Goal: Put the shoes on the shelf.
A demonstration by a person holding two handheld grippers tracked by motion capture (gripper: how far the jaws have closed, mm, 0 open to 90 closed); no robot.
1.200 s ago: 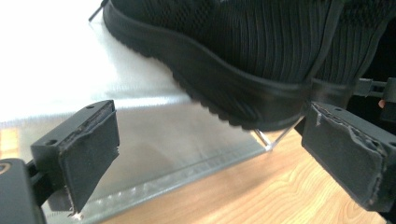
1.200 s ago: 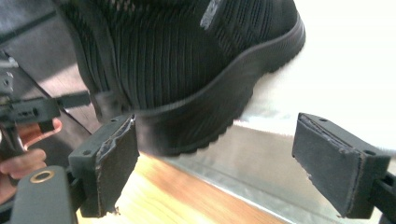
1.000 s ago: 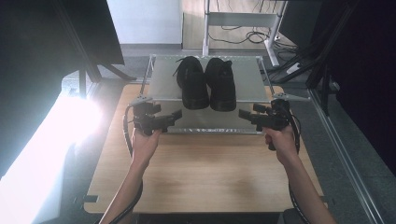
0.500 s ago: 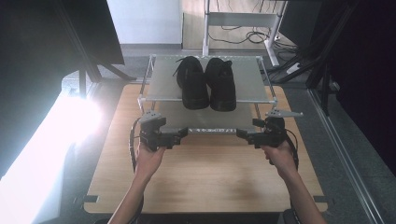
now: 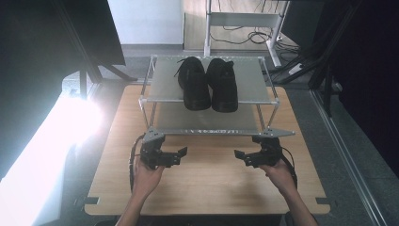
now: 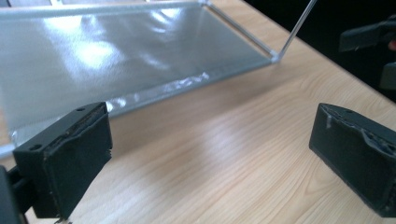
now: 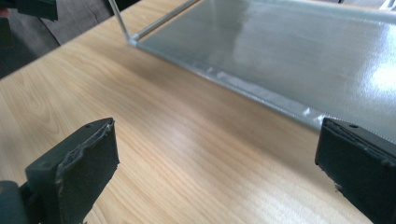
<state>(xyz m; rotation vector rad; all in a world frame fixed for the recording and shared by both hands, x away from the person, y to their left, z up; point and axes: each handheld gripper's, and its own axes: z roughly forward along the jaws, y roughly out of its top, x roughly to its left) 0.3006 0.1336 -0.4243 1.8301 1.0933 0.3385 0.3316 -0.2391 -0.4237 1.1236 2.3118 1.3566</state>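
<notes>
- My left gripper (image 5: 181,153) hangs low over the table (image 5: 211,188), just in front of the rack (image 5: 155,101), with its jaws spread wide and nothing between them.
- In the left gripper view I see both pads (image 6: 74,154) well apart over bare wood, with the rack's lower shelf (image 6: 116,56) just beyond them.
- My right gripper (image 5: 241,155) sits opposite the left one, also low over the table and just in front of the rack.
- Its jaws have just been opening and now stand wide; in the right gripper view nothing lies between them.
- The two grippers point toward each other, well apart, neither touching the rack.
- The shoes (image 5: 209,84) stand side by side on the rack's top shelf, toes toward me, touching or nearly touching each other.
- The lower shelf is bare and shiny.
- The rack stands on the far half of the table.
</notes>
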